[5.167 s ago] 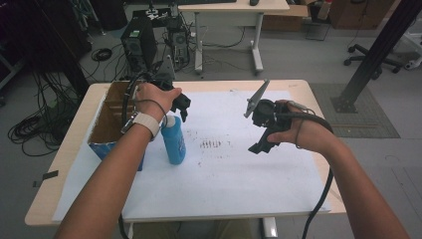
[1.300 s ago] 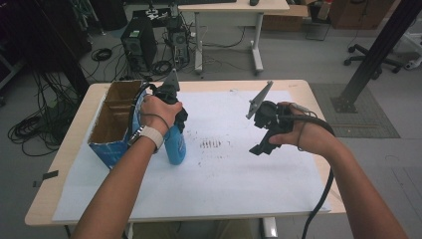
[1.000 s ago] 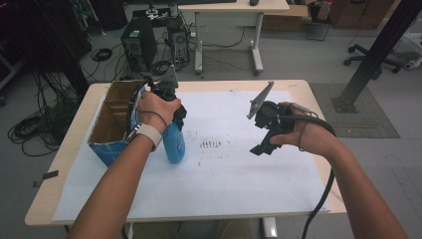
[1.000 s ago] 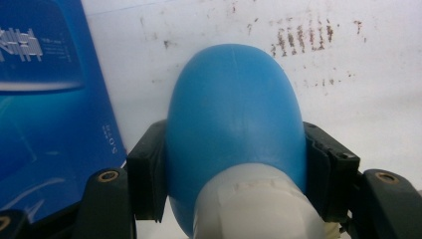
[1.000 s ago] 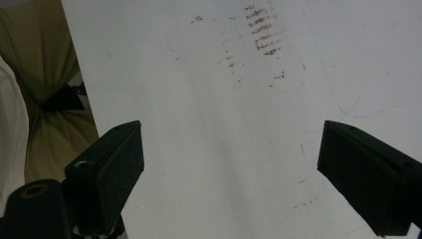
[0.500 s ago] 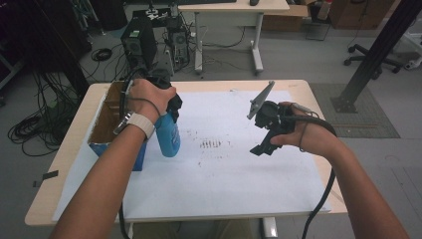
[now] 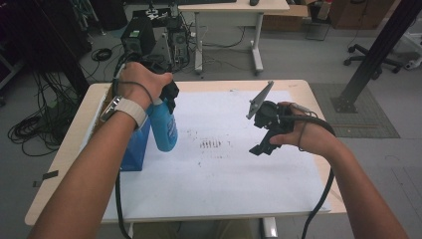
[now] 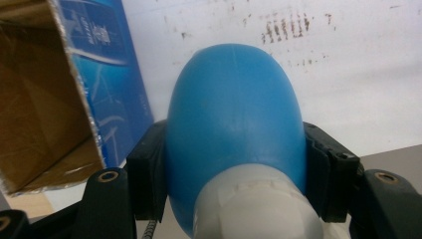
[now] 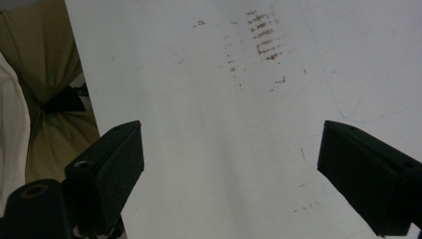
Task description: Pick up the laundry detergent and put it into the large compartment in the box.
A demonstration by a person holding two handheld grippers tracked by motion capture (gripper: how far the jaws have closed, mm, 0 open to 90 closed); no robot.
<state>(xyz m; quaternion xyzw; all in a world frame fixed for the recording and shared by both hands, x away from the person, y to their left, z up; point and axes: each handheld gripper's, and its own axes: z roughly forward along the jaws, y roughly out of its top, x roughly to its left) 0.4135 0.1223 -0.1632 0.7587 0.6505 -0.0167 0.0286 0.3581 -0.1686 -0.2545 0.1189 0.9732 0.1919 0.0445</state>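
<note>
Blue bottle now hangs clear of the white sheet, lifted up beside the cardboard box since a second ago, clamped in the left gripper. Right gripper hasn't budged, jaws apart and empty.

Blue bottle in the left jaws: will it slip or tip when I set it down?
The blue bottle looks smooth and rounded where the left gripper clamps it, so it may slip. Tall and narrow, it could probably tip beside the box.
</note>
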